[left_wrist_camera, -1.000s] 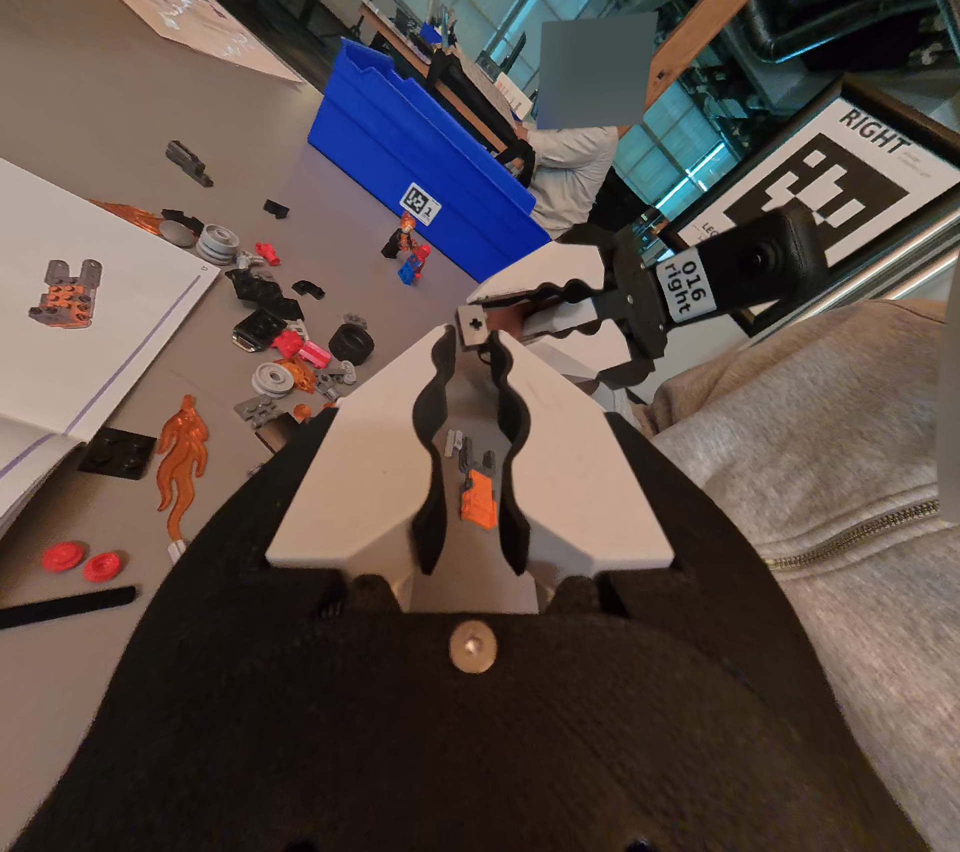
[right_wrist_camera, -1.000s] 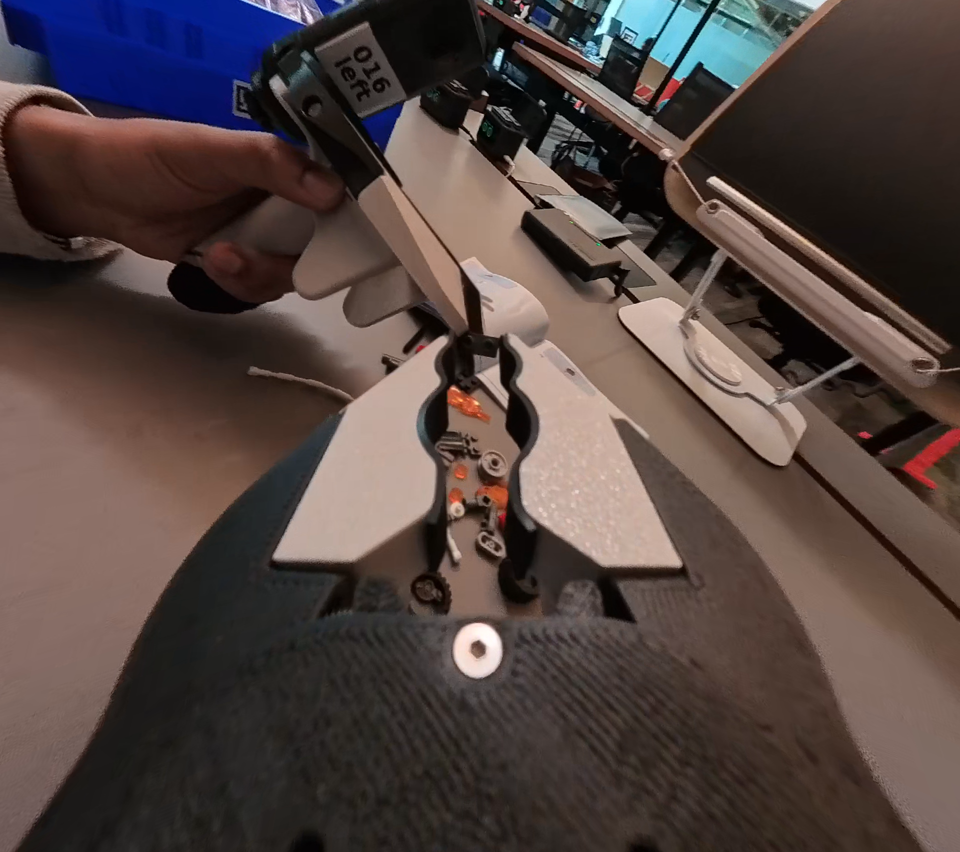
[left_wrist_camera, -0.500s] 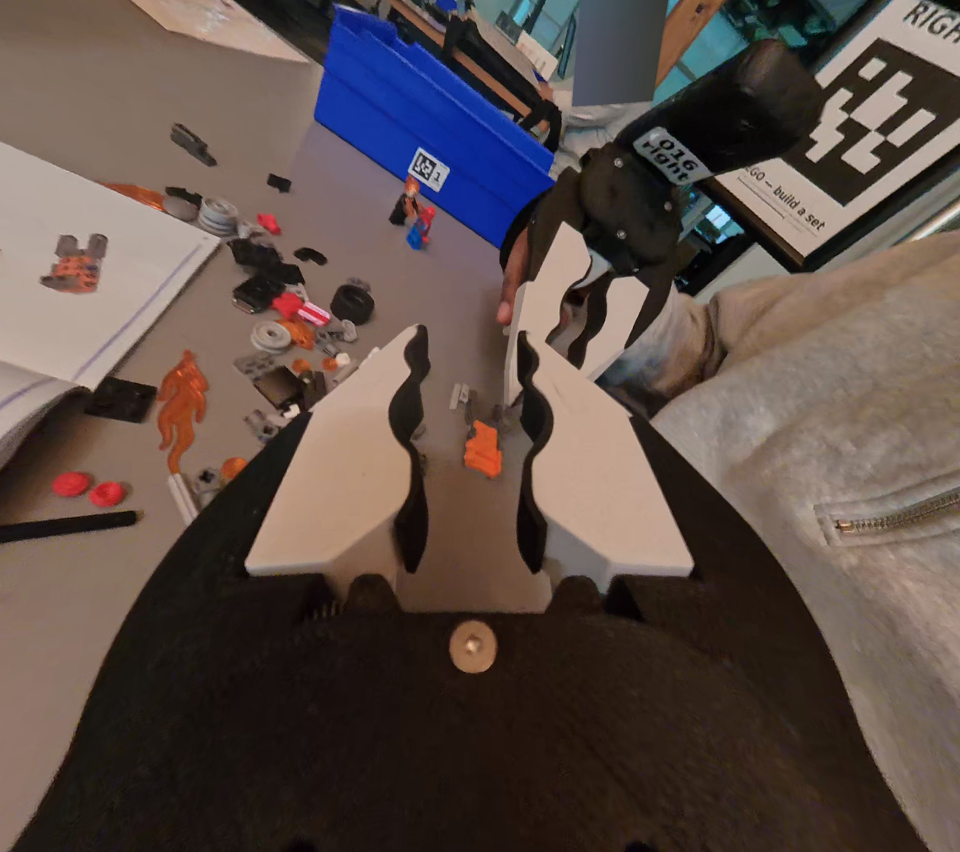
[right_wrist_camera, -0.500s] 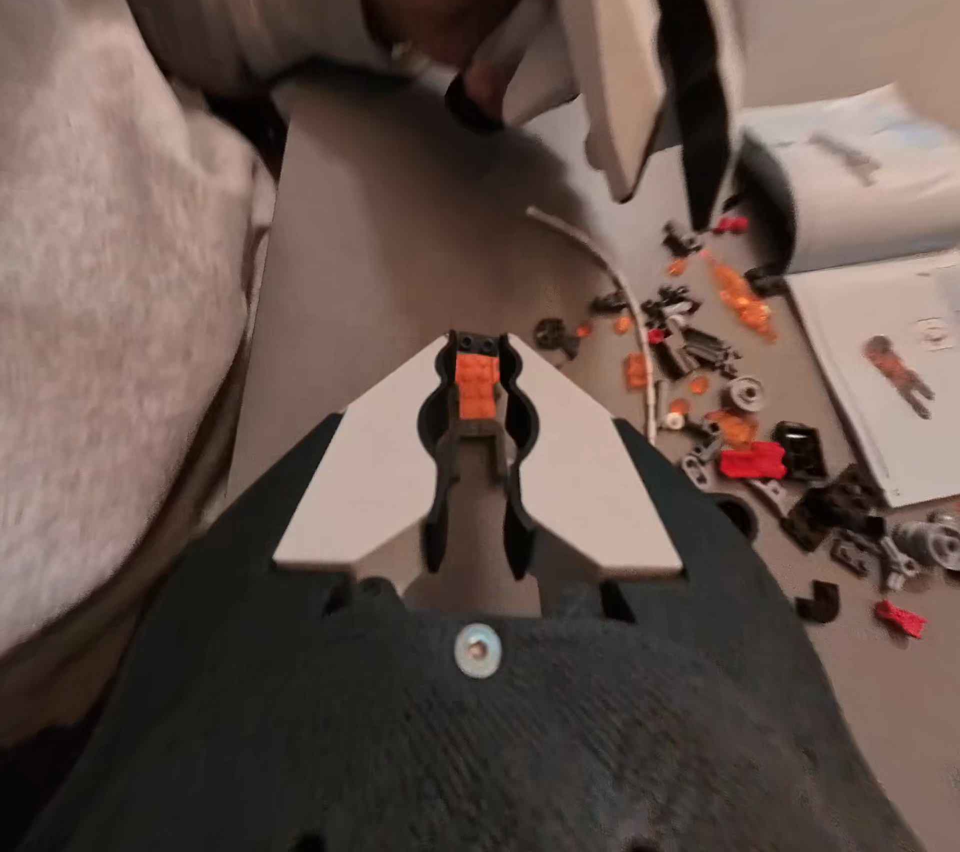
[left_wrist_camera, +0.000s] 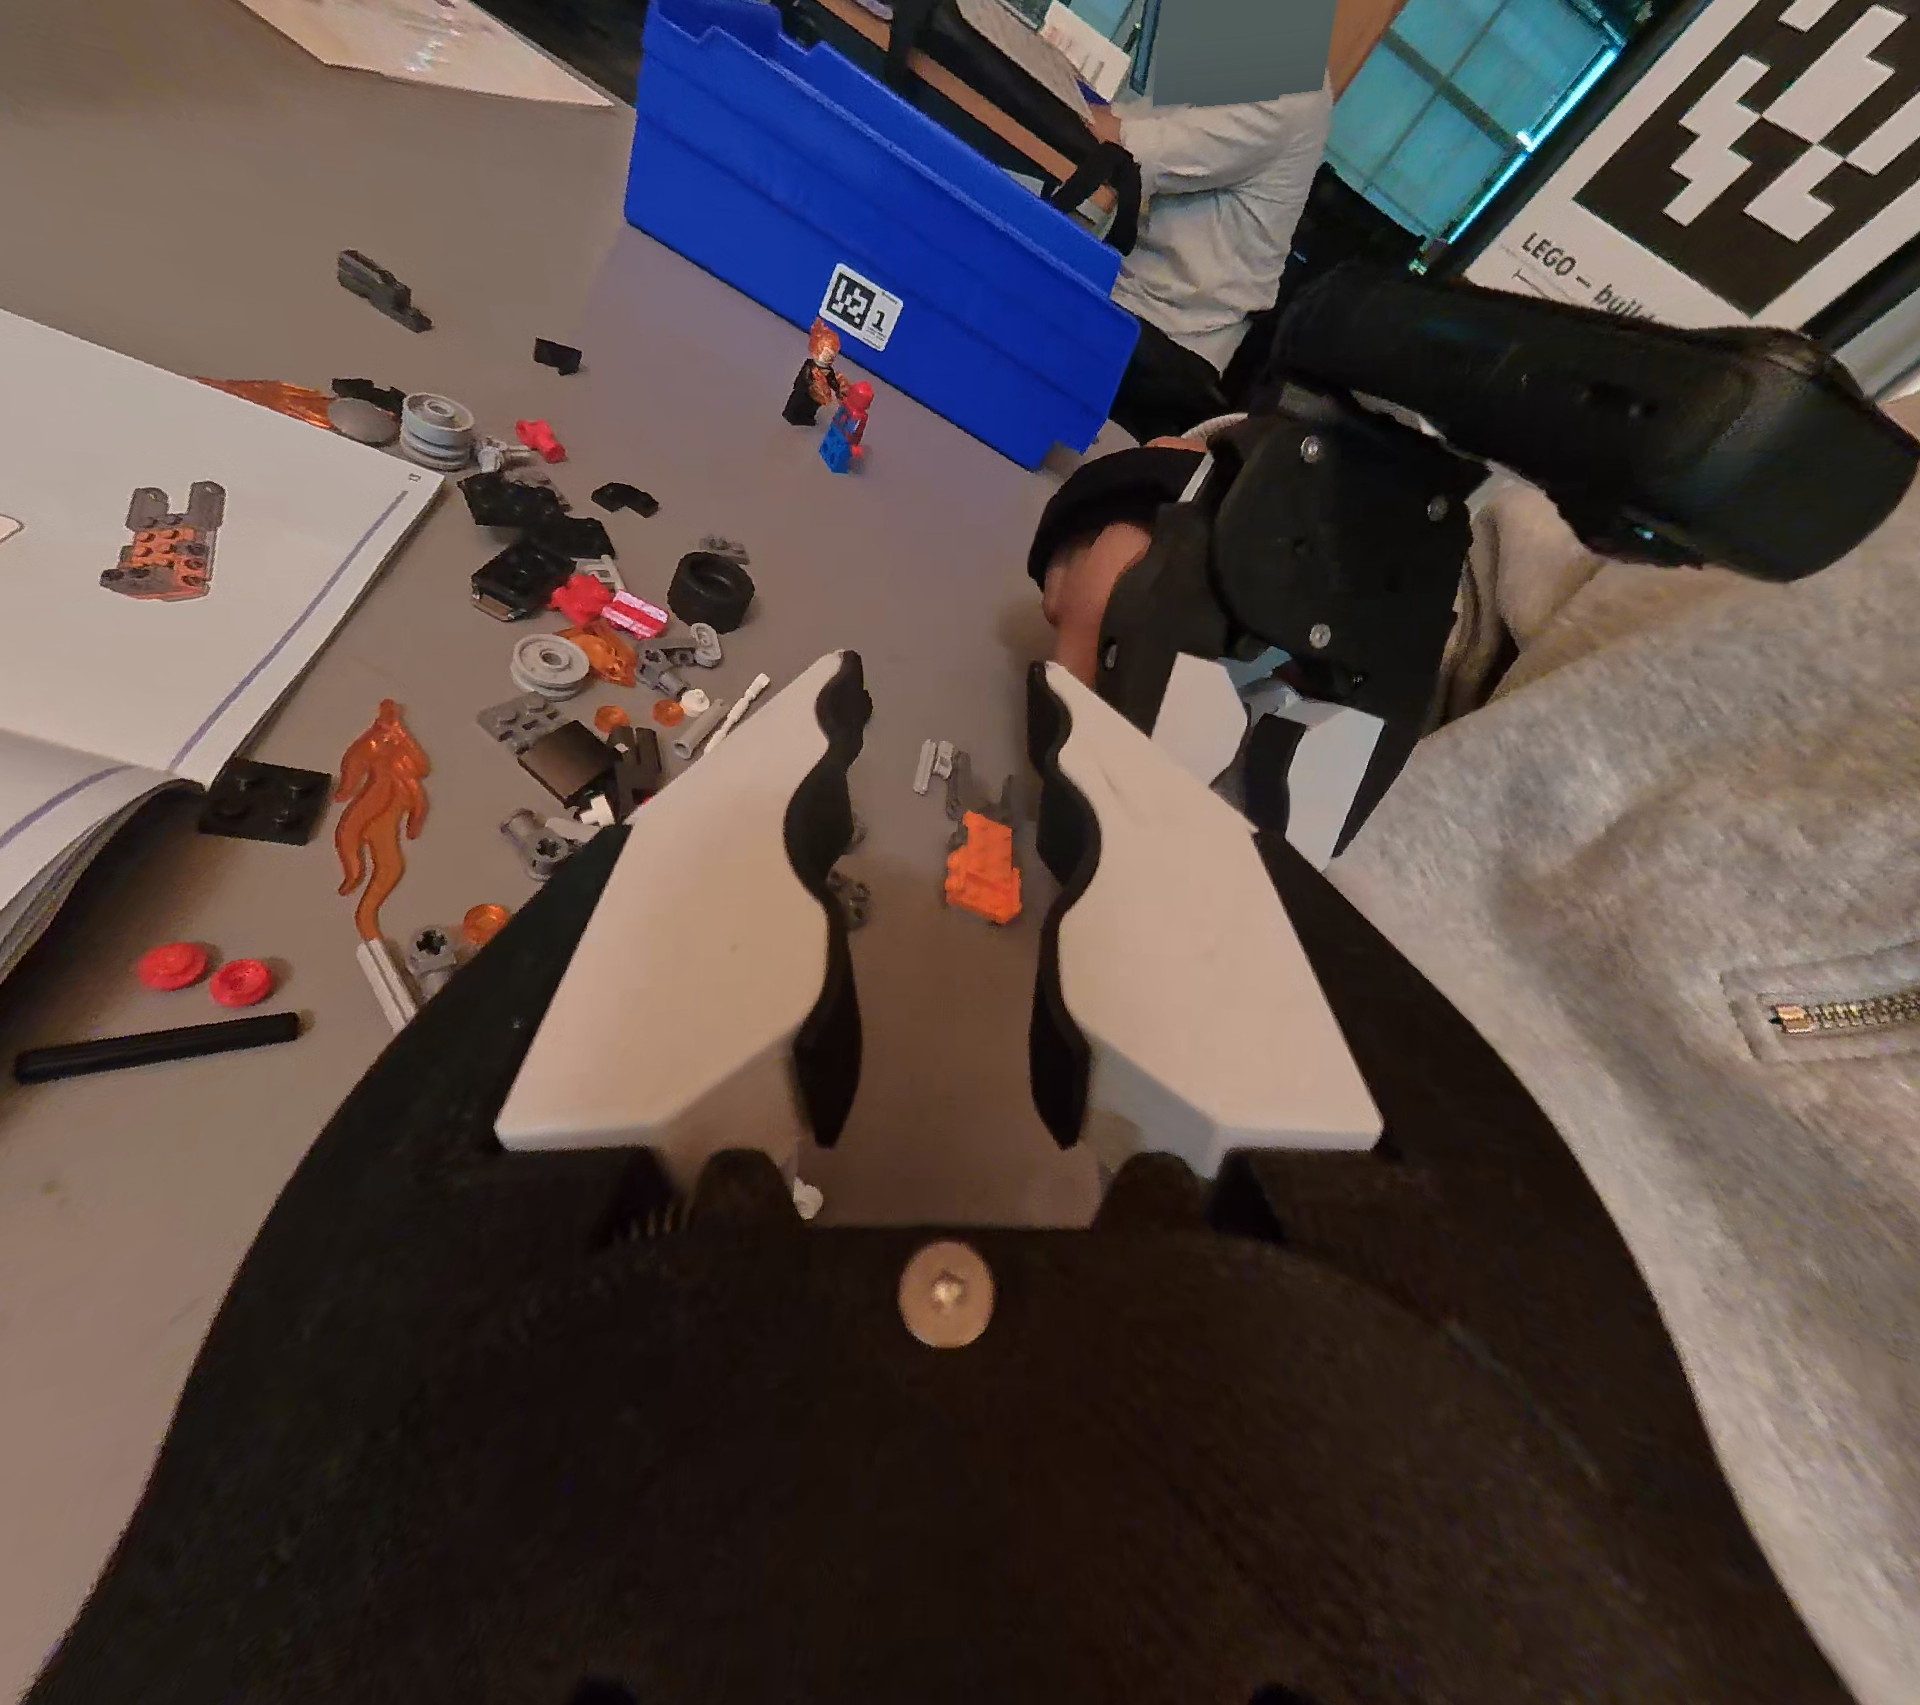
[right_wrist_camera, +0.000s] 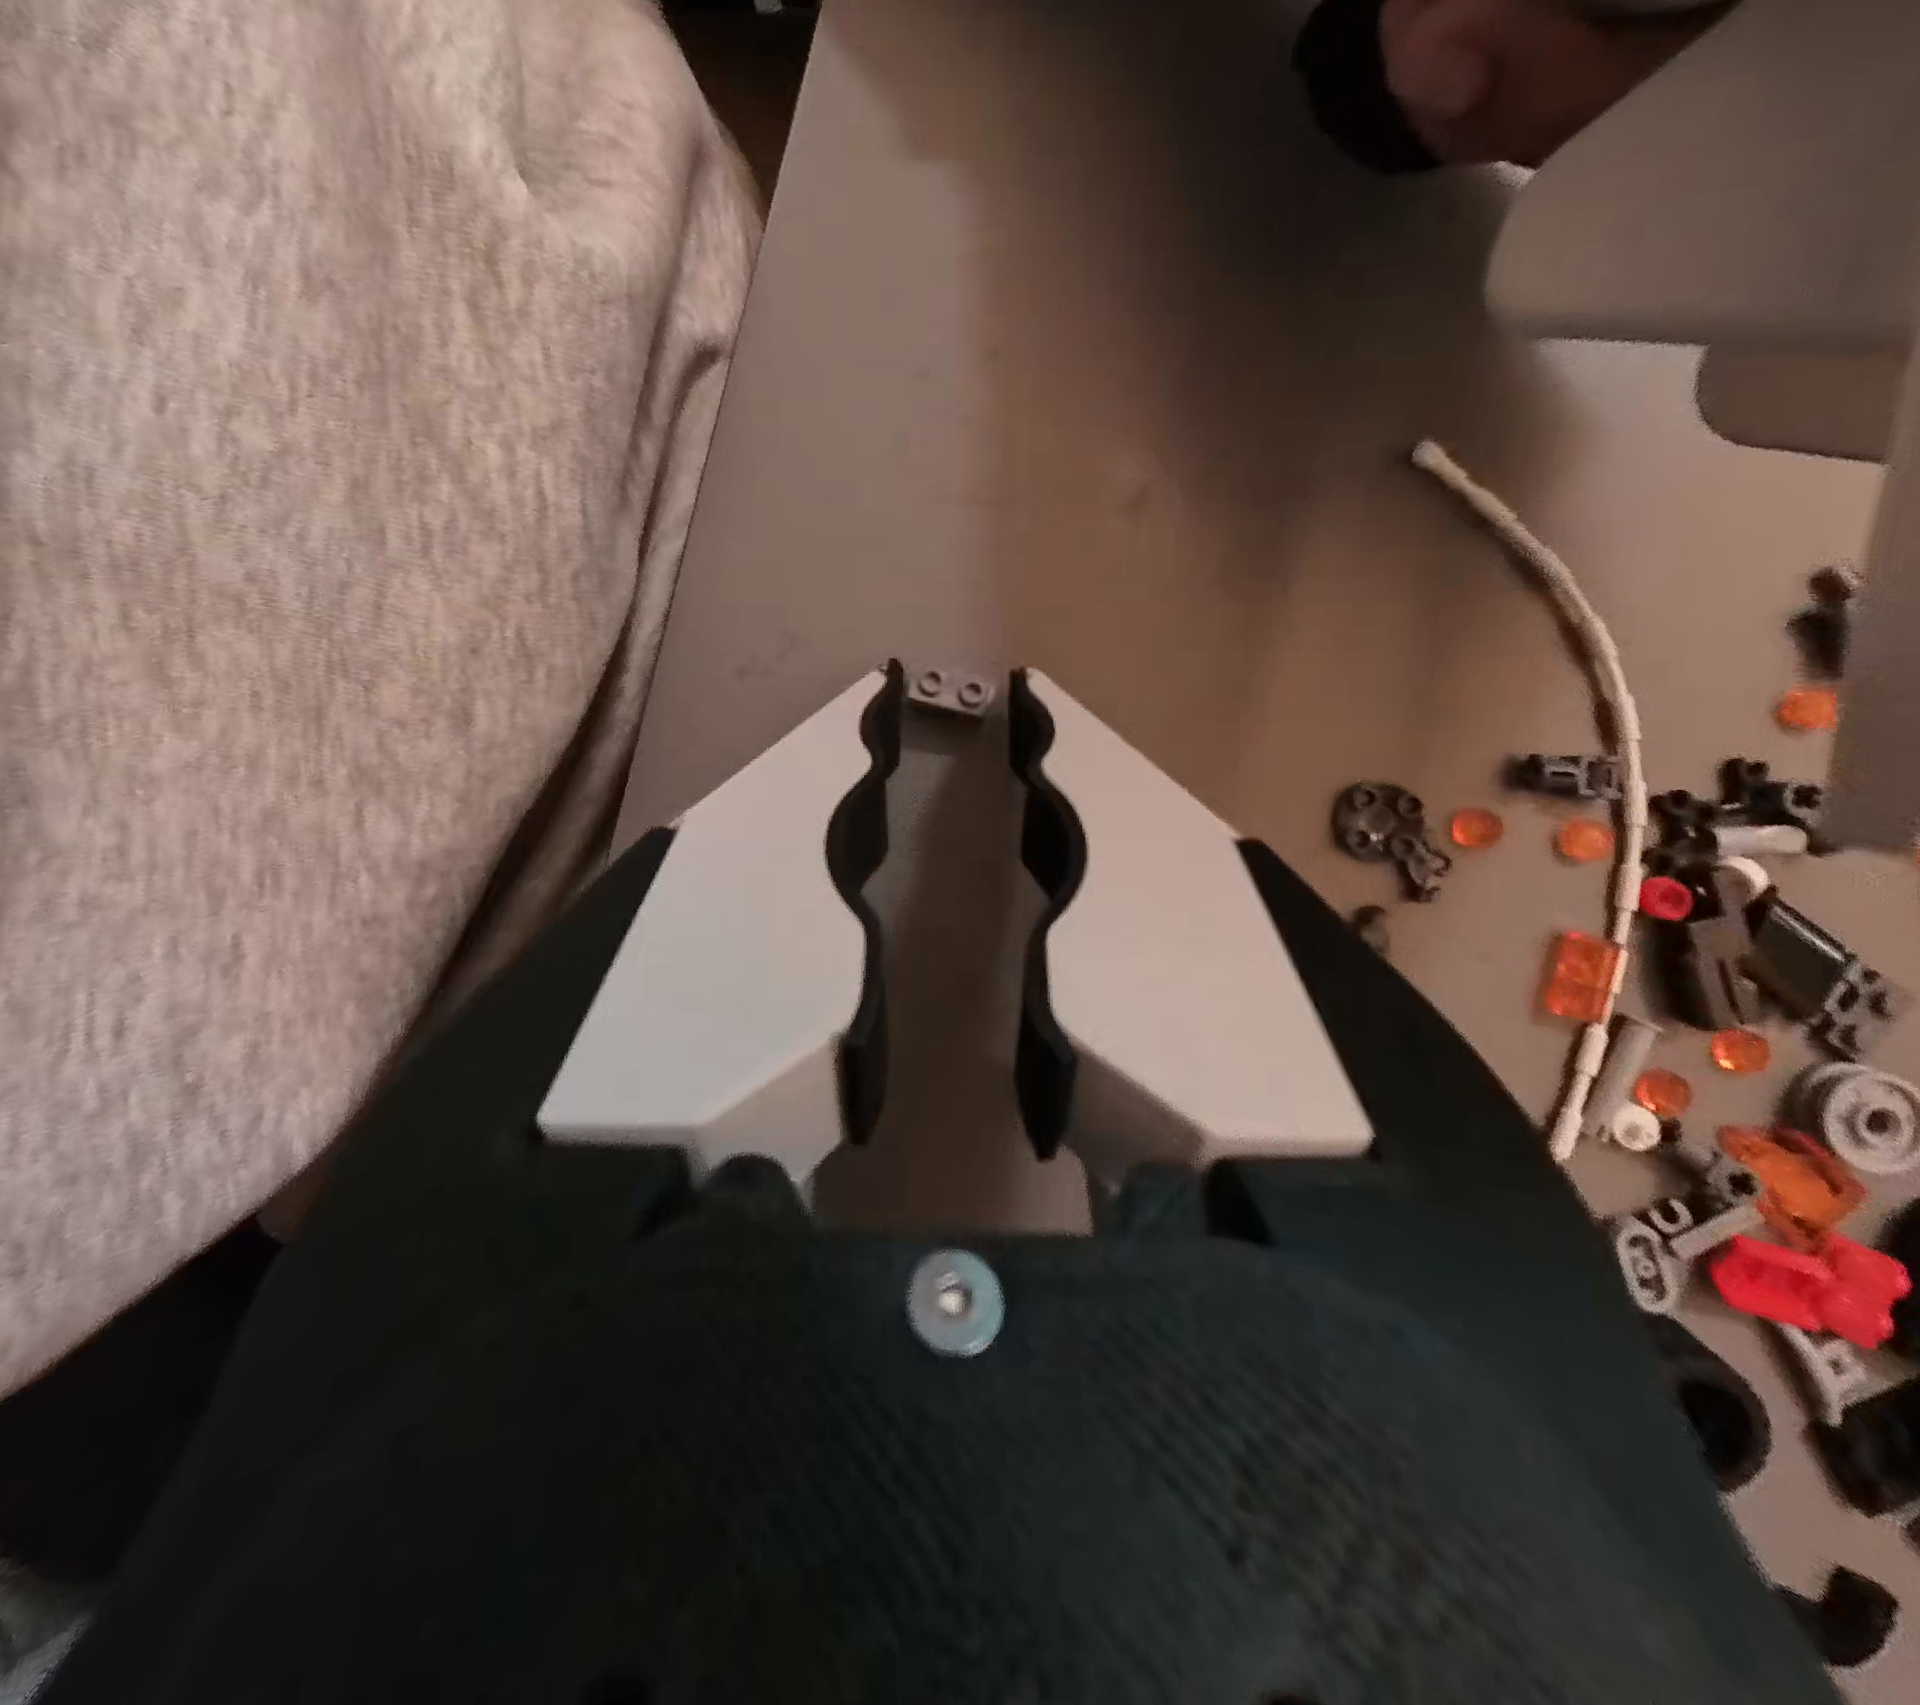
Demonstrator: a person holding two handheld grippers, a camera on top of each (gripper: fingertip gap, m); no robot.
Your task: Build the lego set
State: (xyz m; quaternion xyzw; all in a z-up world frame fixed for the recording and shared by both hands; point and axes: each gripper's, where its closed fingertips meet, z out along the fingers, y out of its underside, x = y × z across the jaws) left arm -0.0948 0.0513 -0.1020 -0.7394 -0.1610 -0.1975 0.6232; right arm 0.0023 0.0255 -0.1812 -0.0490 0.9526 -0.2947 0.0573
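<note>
Left gripper (left_wrist_camera: 943, 699) jaws parted, nothing held; small orange studded lego subassembly (left_wrist_camera: 982, 866) lying on grey table (left_wrist_camera: 156, 201) between fingers. Right gripper (right_wrist_camera: 948, 687) jaws pinched on small grey two-stud plate (right_wrist_camera: 950, 691). Plate to be aligned stud-square over orange piece, pressed straight down, base braced by left

Orange studded lego sub-assembly (left_wrist_camera: 981, 868) w/ grey bits at its far end lies flat on the desk, seen between the spread left tongs (left_wrist_camera: 943, 689), nearer the right finger. Small grey 1x2 plate (right_wrist_camera: 949, 692), studs up, sits between the right tongs (right_wrist_camera: 951, 687) at their tips; contact unclear. Loose black, grey, red, orange parts (left_wrist_camera: 582, 616) lie left of the left tongs.
</note>
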